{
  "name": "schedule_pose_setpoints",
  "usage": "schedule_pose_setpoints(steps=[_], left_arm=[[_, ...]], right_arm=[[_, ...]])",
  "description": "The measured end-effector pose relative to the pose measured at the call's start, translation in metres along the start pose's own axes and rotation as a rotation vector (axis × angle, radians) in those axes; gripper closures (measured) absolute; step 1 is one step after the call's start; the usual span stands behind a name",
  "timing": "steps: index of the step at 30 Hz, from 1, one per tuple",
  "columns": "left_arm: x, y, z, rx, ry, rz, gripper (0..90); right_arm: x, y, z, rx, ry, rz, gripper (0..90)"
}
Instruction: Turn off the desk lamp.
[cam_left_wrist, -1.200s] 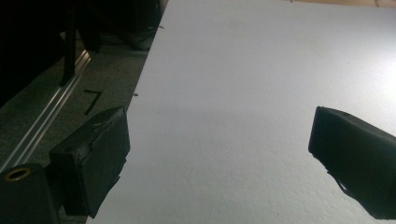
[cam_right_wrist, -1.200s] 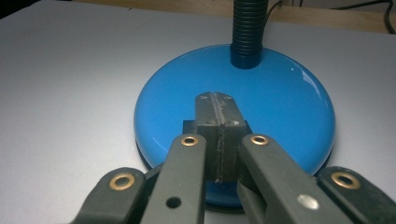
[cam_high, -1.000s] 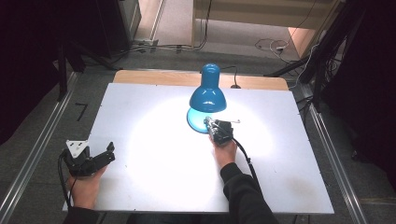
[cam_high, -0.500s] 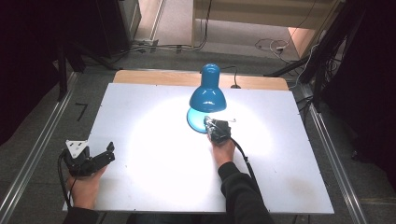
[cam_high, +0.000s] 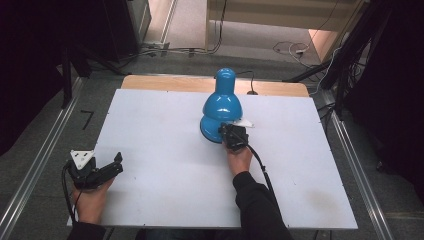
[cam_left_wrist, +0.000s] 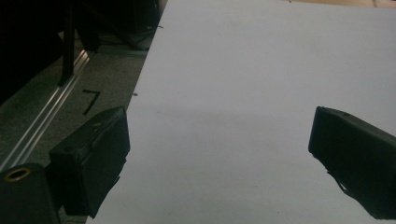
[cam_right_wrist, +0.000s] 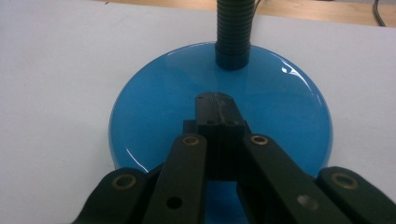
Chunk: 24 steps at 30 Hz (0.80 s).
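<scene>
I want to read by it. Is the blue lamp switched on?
Looks off. No bright pool lies on the white table under the blue lamp. The shut right gripper is over its base.

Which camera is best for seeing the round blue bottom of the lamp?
The right gripper view: the lamp base sits close and wide there, under the shut right hand-held gripper. In the high view the blue shade covers most of the base. The left gripper view faces bare white table.

- We see a lab or recording workspace, not a home.
- A plain white table (cam_high: 165, 130) stands on grey carpet (cam_high: 45, 135).
- Metal floor rails (cam_high: 30, 175) flank it.
- Loose cables (cam_high: 285, 47) trail past dark equipment stands (cam_high: 345, 55).
</scene>
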<state>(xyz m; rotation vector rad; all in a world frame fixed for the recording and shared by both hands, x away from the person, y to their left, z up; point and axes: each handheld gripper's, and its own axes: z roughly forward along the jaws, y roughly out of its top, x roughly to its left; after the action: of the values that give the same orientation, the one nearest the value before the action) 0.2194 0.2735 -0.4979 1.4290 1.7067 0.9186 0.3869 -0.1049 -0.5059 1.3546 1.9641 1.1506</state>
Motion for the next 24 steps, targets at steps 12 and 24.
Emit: schedule_pose_setpoints(steps=[12, 24], left_arm=[[0.0, 0.0, -0.001, -0.003, 0.001, 0.004, 6.2], [-0.001, 0.0, 0.001, 0.005, 0.0, 0.009, 6.2]], right_arm=[[-0.024, 0.002, -0.019, -0.024, 0.025, 0.007, 87.8], [-0.04, 0.004, -0.029, 0.0, 0.098, -0.001, 41.4]])
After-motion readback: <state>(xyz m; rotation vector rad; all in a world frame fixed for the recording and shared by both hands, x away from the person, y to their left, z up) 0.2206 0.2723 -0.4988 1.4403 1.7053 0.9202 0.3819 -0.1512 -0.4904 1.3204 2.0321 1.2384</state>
